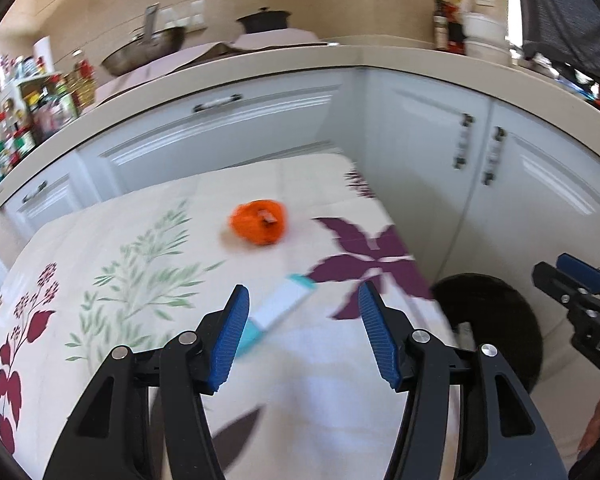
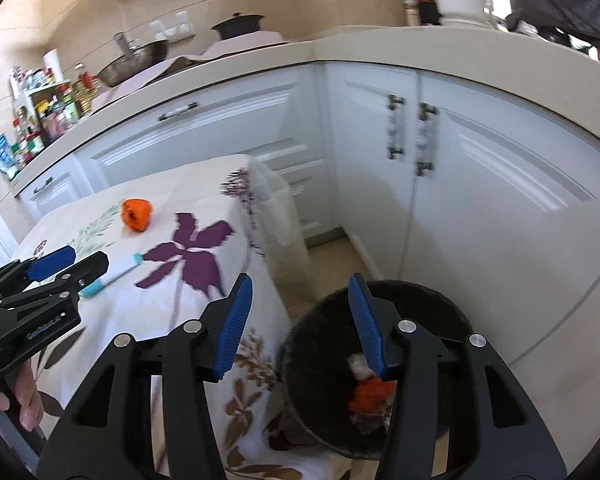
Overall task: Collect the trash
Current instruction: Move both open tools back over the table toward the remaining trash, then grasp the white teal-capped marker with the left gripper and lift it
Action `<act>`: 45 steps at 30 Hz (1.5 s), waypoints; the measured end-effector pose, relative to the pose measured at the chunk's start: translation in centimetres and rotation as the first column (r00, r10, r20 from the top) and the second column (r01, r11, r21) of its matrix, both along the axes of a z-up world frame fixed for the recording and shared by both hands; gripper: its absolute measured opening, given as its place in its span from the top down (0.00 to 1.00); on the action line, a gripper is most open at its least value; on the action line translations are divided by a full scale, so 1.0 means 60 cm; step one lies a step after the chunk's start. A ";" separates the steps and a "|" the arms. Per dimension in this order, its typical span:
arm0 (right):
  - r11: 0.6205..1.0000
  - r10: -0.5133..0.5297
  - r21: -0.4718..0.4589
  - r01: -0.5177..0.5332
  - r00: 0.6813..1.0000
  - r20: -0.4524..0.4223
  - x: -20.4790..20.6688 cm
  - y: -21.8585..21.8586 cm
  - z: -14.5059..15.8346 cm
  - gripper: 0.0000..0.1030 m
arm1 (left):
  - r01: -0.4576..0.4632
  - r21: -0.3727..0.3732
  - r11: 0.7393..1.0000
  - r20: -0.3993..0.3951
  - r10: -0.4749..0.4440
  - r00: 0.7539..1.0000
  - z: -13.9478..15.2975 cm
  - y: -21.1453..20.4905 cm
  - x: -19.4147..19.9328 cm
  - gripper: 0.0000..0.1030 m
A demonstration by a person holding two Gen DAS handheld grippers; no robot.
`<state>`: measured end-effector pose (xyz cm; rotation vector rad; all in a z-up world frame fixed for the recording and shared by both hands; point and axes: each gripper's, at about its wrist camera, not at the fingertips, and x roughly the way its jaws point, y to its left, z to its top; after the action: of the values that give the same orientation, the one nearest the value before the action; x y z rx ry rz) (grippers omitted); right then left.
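Trash [image 1: 259, 222] lies on floral tablecloth [image 1: 148, 248] beside cabinets [image 1: 520, 184].

White lettering is showing on the black body of the right gripper [image 1: 580, 276] at the edge of the left wrist view, reading "DAS" before the frame is cutting it off. The left gripper [image 2: 66, 262] is carrying a small pale word on its black side plate (too blurred to read). Nothing else is reading clearly; the shelf labels are blurring out.
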<state>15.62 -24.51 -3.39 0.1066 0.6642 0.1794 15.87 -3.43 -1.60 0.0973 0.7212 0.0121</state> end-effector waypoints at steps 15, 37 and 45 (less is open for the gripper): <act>0.996 0.085 -0.033 -0.086 0.996 -0.016 0.032 0.089 0.004 0.45 | -0.040 -0.038 0.998 -0.120 0.035 0.992 -0.039 0.086 0.032 0.44; 0.995 0.096 -0.030 -0.097 0.994 -0.043 0.047 0.103 -0.010 0.43 | 0.086 -0.018 0.996 -0.171 -0.088 0.981 -0.063 0.067 0.041 0.79; 0.993 0.111 -0.033 -0.113 0.993 -0.042 0.050 0.113 -0.005 0.43 | 0.075 -0.007 0.997 -0.152 -0.076 0.986 -0.058 0.073 0.035 0.89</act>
<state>18.62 -17.74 -3.71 0.0391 0.7131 0.2742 17.95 0.95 -5.11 0.1249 0.8696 -0.0691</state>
